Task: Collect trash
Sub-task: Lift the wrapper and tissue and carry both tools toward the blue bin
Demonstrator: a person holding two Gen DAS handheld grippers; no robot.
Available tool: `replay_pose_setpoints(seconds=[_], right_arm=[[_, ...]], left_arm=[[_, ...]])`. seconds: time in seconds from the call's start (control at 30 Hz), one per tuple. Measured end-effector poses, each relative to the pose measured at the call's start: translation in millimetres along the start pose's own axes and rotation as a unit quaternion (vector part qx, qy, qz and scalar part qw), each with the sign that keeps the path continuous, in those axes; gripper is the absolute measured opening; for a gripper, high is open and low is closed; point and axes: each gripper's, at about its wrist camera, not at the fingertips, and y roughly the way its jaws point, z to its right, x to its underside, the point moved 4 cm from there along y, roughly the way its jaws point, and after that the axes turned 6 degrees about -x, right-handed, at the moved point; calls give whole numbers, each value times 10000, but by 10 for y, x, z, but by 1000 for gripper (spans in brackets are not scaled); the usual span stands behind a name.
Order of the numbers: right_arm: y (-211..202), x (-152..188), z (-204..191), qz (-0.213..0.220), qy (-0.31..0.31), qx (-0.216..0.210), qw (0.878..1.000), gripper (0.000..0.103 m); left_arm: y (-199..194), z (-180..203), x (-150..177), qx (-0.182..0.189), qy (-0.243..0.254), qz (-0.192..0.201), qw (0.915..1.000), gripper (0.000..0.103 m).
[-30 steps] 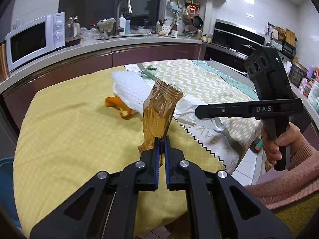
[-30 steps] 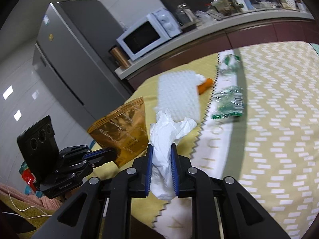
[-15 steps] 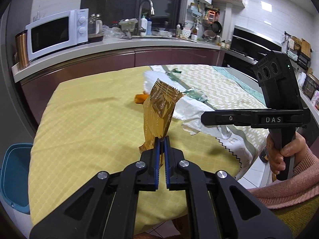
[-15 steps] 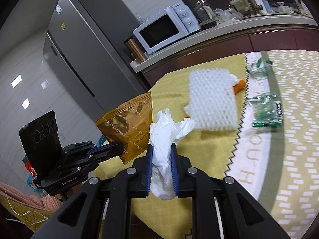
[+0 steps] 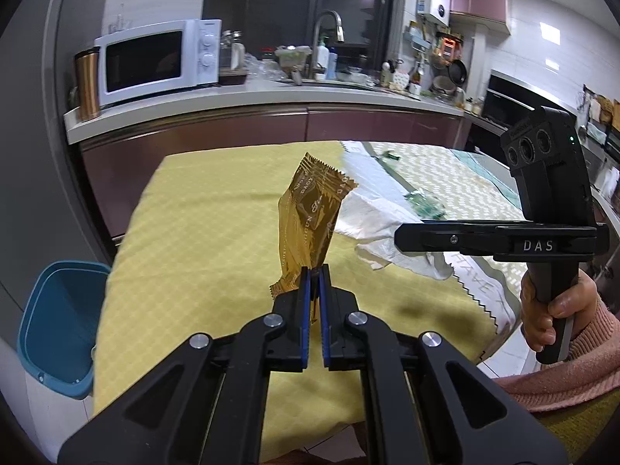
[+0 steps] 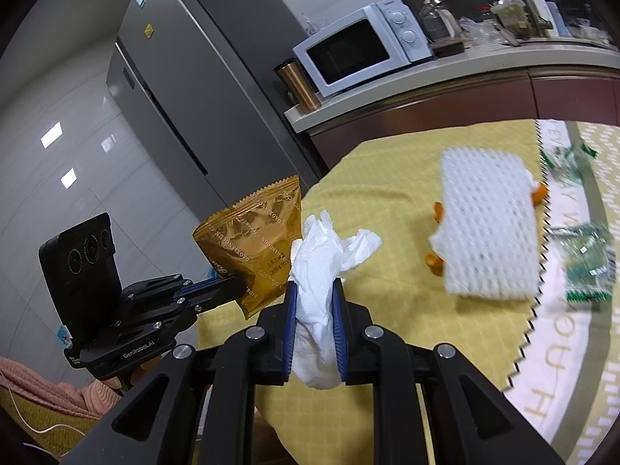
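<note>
Left wrist view: left tongs [image 5: 314, 271] at lower centre, blue pads clamped on the bottom edge of a wrapper [image 5: 312, 217], a crinkled glossy gold foil pouch with a serrated top seam, standing upright mid-frame above the bench [image 5: 201, 240]. Bench cover is yellow quilted cloth with a pale diamond grid. Bin [image 5: 58, 314], blue plastic with rounded corners, at lower left beside the bench edge. At right a hand [image 5: 542, 310] in a pink knit sleeve grips the handle of the other matte black tool.

Right wrist view: right tongs [image 6: 314, 294] at lower centre, pads pressed on a tissue [image 6: 321, 271], soft crumpled white paper bulging above and below the pads. Wrapper just left of it, in the left tongs' tips. Foam net [image 6: 488, 232], a white rectangular mesh sleeve, lies flat on the bench right of centre, partly over orange peel [image 6: 436, 259]. Green-printed clear film [image 6: 589, 271], crushed, at the right edge on a cream runner with a zigzag hem.
</note>
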Motion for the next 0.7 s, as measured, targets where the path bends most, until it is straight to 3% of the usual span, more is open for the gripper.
replay_pose_setpoints(seconds=[0.7], right_arm=[[391, -181, -239, -233, -332, -338, 9986, 16]], left_arm=[[-247, -552, -13, -550, -474, 159, 9972, 5]])
